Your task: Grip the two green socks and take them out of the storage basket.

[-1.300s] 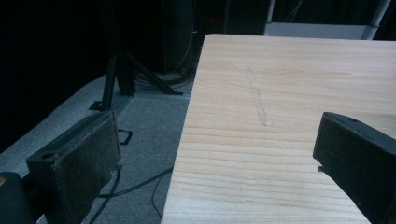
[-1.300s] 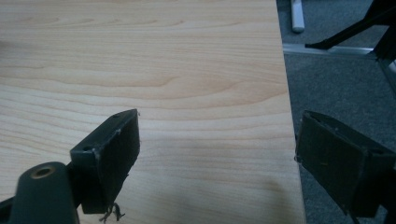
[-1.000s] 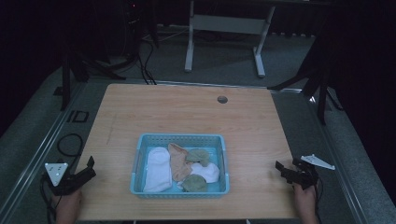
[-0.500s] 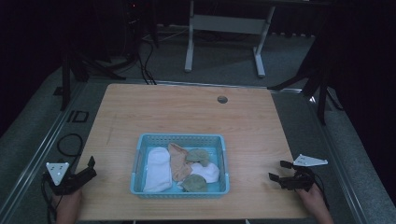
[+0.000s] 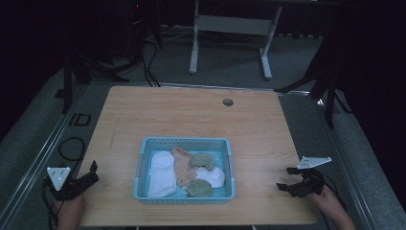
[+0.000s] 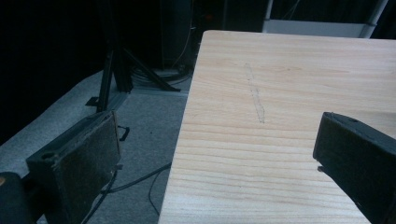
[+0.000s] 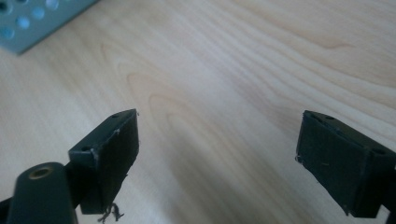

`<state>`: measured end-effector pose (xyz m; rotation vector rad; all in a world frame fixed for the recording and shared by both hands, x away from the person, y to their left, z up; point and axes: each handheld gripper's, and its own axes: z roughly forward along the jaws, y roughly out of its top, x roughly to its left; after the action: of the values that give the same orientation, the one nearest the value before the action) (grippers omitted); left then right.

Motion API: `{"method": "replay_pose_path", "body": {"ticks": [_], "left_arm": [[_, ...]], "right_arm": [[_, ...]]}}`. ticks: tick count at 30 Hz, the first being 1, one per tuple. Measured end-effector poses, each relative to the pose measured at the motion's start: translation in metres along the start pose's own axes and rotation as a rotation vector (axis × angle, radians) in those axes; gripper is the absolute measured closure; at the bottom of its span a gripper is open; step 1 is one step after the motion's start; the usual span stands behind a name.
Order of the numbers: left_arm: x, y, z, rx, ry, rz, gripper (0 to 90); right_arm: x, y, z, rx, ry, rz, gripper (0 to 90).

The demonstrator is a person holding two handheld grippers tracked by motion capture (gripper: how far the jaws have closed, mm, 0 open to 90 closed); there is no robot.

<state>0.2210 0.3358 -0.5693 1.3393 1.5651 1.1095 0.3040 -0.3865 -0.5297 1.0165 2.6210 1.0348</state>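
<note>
A light blue perforated basket sits at the front middle of the wooden table. It holds a white cloth, a peach cloth and green cloths. My left gripper hovers open at the table's front left edge, nothing between its jaws. My right gripper is open over the front right of the table, pointing left toward the basket. In the right gripper view a basket corner lies at the upper left, beyond my empty right gripper. My left gripper straddles the table edge in its own view.
A small round hole is in the table's far side. A white stand and dark tripod legs stand on the grey floor behind. A cable loops on the floor at the left.
My right gripper has moved left, in over the table's front right edge, and turned toward the basket. The left gripper has barely shifted.
</note>
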Motion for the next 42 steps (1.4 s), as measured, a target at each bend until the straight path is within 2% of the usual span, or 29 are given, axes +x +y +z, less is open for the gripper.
{"method": "replay_pose_path", "body": {"ticks": [4,6,9,15,19,21,29,35,42], "left_arm": [[0.000,0.000,0.000,0.000,-0.002,0.000,0.4],[0.000,0.000,0.000,0.000,0.001,0.001,0.4],[-0.001,0.000,0.000,-0.001,0.001,0.001,0.3],[0.000,0.000,0.000,0.001,-0.001,0.000,0.4],[-0.001,0.000,0.000,0.000,0.000,0.002,0.4],[-0.001,0.000,0.000,0.000,-0.001,0.001,0.4],[-0.001,0.000,0.001,0.009,-0.007,0.002,0.4],[-0.001,0.000,0.001,0.006,-0.002,0.004,0.4],[-0.001,0.000,0.001,0.006,-0.003,0.003,0.4]], "right_arm": [[0.004,0.005,-0.001,0.074,0.001,-0.056,12.3],[0.005,0.006,0.000,0.114,0.025,-0.074,12.3],[0.006,0.007,0.002,0.162,0.051,-0.078,12.4],[0.009,0.010,0.004,0.224,0.066,-0.092,13.0],[0.014,0.013,0.007,0.289,0.089,-0.098,13.5],[0.017,0.016,0.009,0.299,0.089,-0.108,13.5],[0.031,0.029,0.012,0.322,0.076,-0.199,16.5],[0.037,0.039,0.014,0.356,0.092,-0.218,16.4],[0.044,0.055,0.012,0.368,0.098,-0.228,16.5]]}}
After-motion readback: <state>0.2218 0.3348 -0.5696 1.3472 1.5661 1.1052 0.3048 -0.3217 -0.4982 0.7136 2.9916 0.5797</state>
